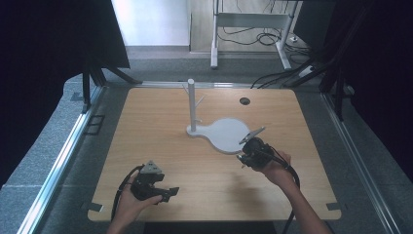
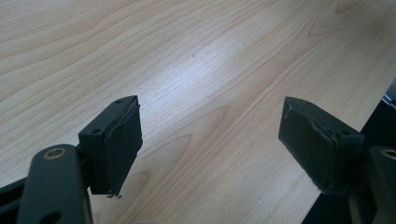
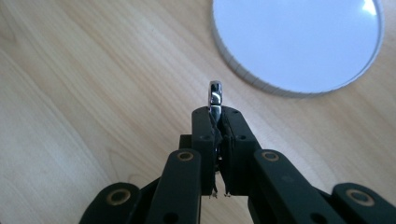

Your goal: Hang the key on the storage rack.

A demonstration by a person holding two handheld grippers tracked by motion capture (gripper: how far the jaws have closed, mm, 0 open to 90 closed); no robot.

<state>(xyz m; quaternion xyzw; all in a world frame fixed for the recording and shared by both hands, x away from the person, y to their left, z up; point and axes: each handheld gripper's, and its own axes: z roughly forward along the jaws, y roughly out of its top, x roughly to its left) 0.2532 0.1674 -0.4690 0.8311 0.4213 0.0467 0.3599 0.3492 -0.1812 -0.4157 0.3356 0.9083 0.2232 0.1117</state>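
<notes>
While the wooden table (image 1: pixel 160 141) lies bare around me, a white stand (image 1: pixel 192 105) with short pegs rises from its white rounded base (image 1: pixel 225 134) near the middle, just ahead of my right gripper (image 1: pixel 242 157). Black curtains hang at both sides, and cables trail on the floor beyond. My right jaws are clenched on a small shiny metal piece (image 3: pixel 215 95) (what it is, I cannot tell), held just beside the base's rim. My left gripper (image 1: pixel 165 193) hovers low over the near table edge, jaws spread wide, grasping nothing.
</notes>
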